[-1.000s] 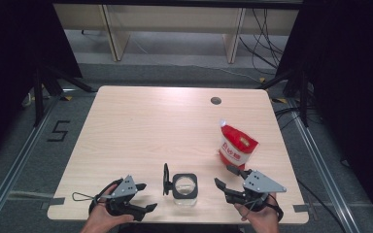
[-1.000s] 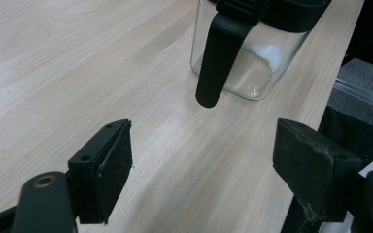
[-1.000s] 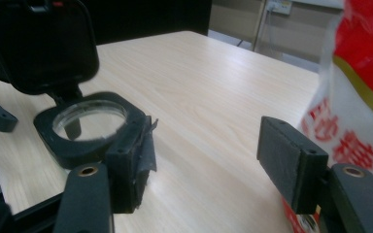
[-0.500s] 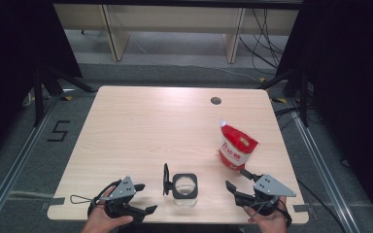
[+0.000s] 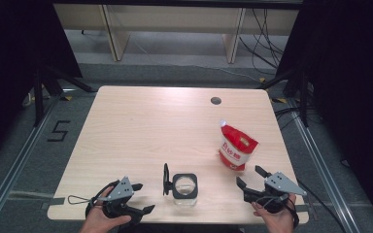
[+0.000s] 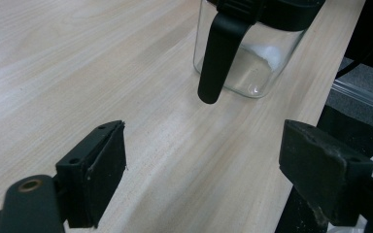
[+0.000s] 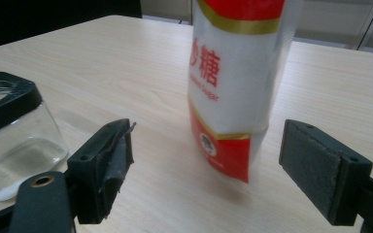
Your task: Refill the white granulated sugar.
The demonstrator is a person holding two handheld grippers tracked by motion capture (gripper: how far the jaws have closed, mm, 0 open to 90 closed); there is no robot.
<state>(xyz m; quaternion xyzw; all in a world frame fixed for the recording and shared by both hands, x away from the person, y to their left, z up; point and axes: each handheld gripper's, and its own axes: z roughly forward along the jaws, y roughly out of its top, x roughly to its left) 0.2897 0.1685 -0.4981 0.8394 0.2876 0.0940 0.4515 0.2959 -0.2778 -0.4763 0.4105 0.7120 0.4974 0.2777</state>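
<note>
The right gripper (image 5: 253, 178) sits at the near edge of the table (image 5: 141, 126), jaws spread wide with nothing between them; they have just been opening. Just ahead of it stands the red-and-white sugar bag (image 5: 236, 147), upright and slightly tilted, clear of both pads. In the right gripper view the sugar bag (image 7: 238, 82) rises ahead of the gap between the jaws, and the glass jar (image 7: 9, 136) lies off to their left. The left gripper (image 5: 141, 198) also stands wide open and empty. The glass jar (image 5: 184, 188), with its black rim, stands just beside it towards the right gripper, its lid hanging open on the side nearer the left gripper, a little white powder at its bottom.
</note>
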